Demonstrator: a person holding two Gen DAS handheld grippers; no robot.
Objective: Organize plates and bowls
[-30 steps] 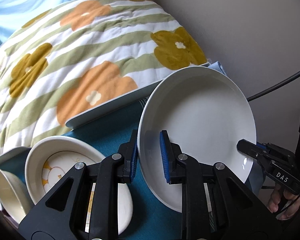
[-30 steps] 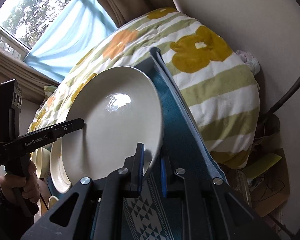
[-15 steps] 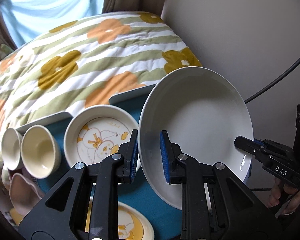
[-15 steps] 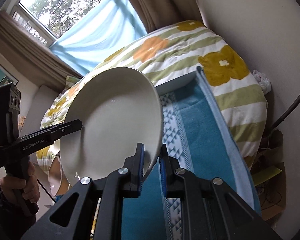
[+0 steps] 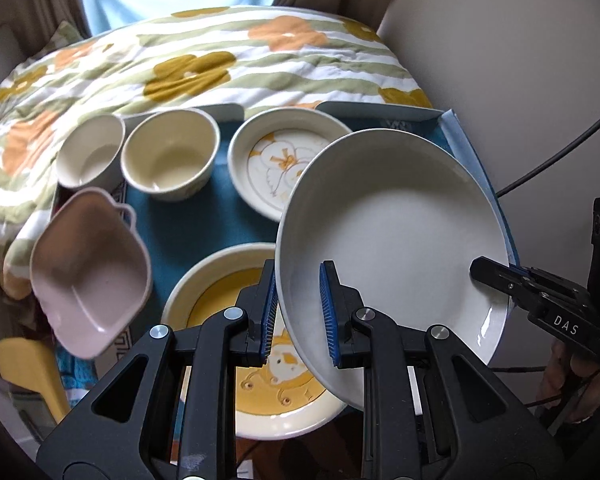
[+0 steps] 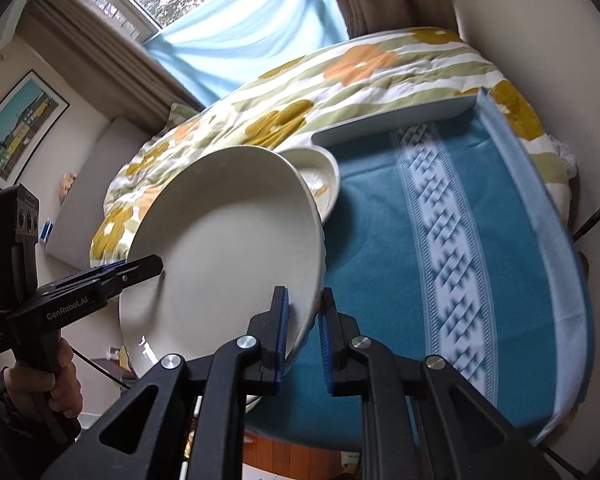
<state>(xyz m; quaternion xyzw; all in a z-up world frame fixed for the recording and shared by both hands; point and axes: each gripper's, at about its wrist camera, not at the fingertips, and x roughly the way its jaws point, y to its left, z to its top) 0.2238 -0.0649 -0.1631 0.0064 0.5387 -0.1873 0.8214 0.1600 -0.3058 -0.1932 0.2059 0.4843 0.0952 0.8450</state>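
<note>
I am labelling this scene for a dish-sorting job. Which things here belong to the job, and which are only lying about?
Belong to the job:
white plate, gripped by left gripper and right gripper
two patterned plates
two cream bowls
pink bowl

Lying about:
teal cloth
floral quilt
curtain
picture
cable

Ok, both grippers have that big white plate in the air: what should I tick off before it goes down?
1. Left gripper clamped on the white plate rim: ok.
2. Right gripper clamped on the opposite rim: ok.
3. Plate clear of the dishes below: ok; it is tilted.
4. Bare teal cloth to its right: ok.
5. Yellow-patterned plate directly beneath as stacking spot: cannot tell.
</note>
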